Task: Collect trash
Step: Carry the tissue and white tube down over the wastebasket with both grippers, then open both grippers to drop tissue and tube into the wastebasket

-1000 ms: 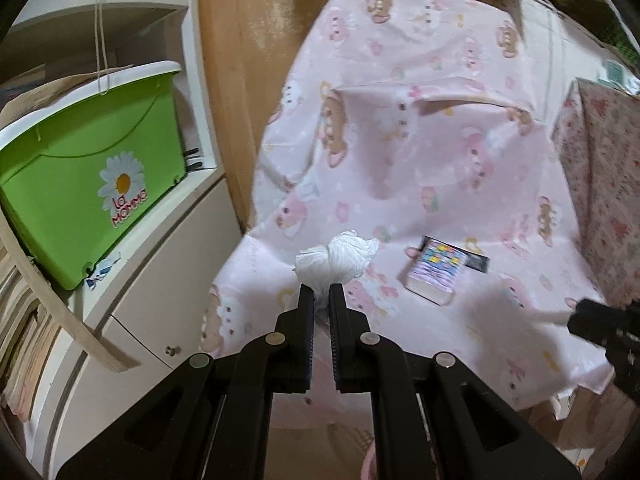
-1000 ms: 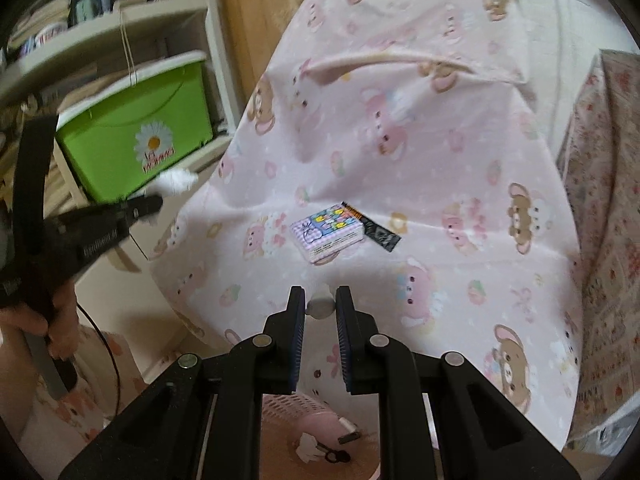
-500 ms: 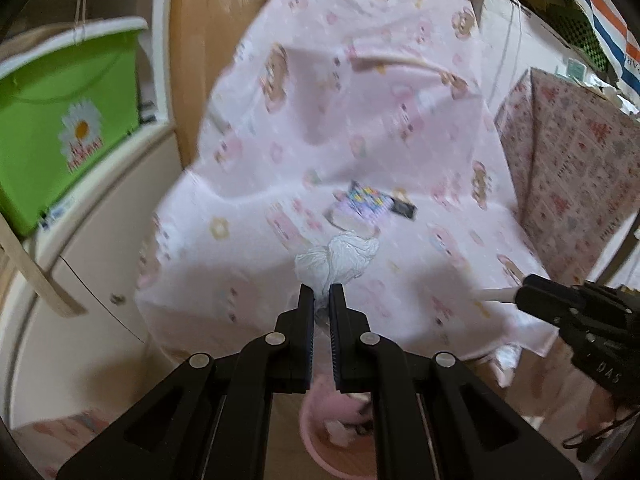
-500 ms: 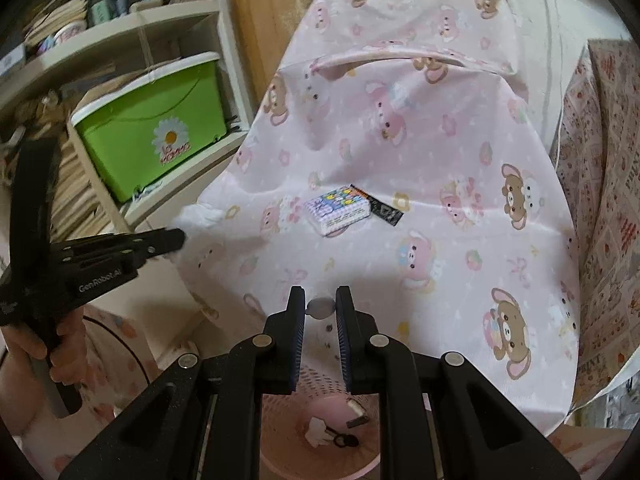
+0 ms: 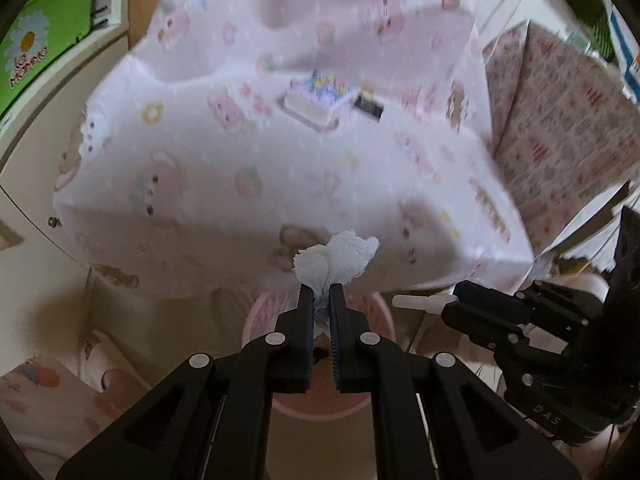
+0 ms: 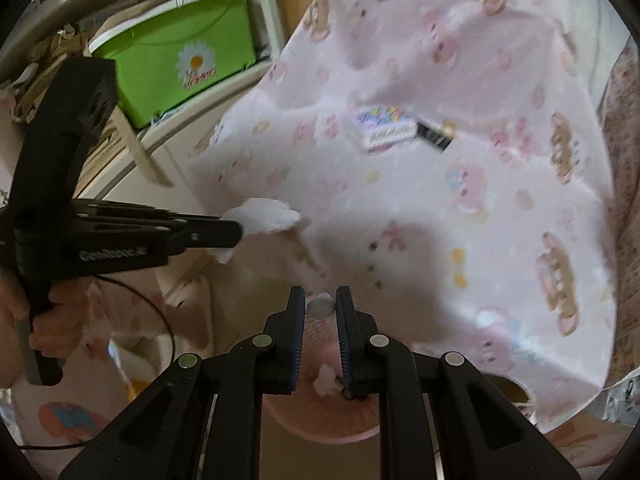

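The left gripper (image 5: 321, 294) is clenched on a crumpled white paper tissue (image 5: 336, 262), whose ruffled bulk sticks out past the fingertips toward twelve o'clock; in the right wrist view the same wad (image 6: 262, 220) shows at nine o'clock, sticking out of the tip of the black tool, whose handle a hand (image 6: 24, 316) grips at the picture's left edge. The right gripper (image 6: 321, 306) is closed on a small white tube-shaped piece of plastic (image 6: 320, 305), seen end-on as a pale round face between the pads; from the left wrist view that piece (image 5: 420, 302) juts out of the tool's tip at three o'clock, pointing toward nine o'clock. Both tools hang over a round pink plastic waste basket (image 5: 380, 312) at six o'clock in each view; its rim (image 6: 328, 432) shows below the right fingers, with a scrap of white litter (image 6: 326, 380) lying inside. Beyond, toward twelve o'clock, a pink cartoon-printed cloth (image 5: 280, 160) covers a table; on it lie a small colourful packet (image 5: 318, 98) and, just beside it at its three o'clock, a black wrapper (image 5: 370, 104); a green plastic storage box with a daisy print (image 6: 180, 56) stands on a shelf at eleven o'clock in the right wrist view.
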